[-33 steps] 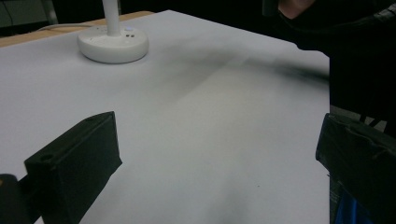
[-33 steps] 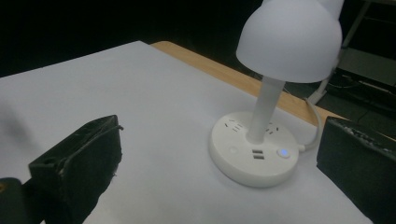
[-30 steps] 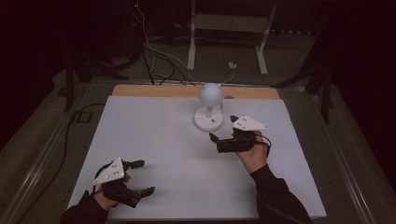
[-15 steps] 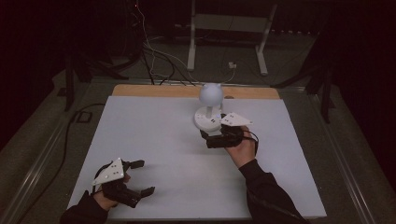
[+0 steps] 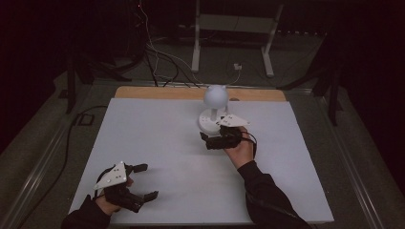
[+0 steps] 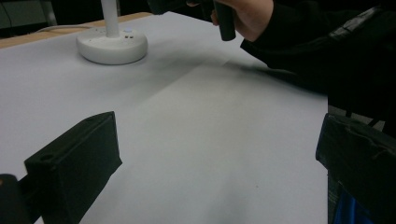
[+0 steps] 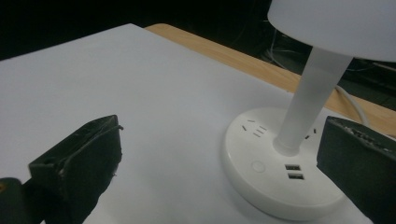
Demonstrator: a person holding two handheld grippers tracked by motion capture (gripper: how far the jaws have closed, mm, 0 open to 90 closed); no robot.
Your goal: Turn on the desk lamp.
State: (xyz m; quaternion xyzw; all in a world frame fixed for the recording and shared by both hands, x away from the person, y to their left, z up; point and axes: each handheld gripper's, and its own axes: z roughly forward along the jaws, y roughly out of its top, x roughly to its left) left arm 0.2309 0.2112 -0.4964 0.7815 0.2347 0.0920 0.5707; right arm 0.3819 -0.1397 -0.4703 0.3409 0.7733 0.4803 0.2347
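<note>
Near the front left corner of the white worktop (image 5: 157, 143), the left tool (image 5: 143, 182) rests low with its black jaws spread apart on nothing. Farther in, the right tool (image 5: 206, 140) has its jaws apart, just beside the round white plastic base of the small white globe-headed desk lamp (image 5: 213, 114), which stands toward the worktop's far edge.
</note>
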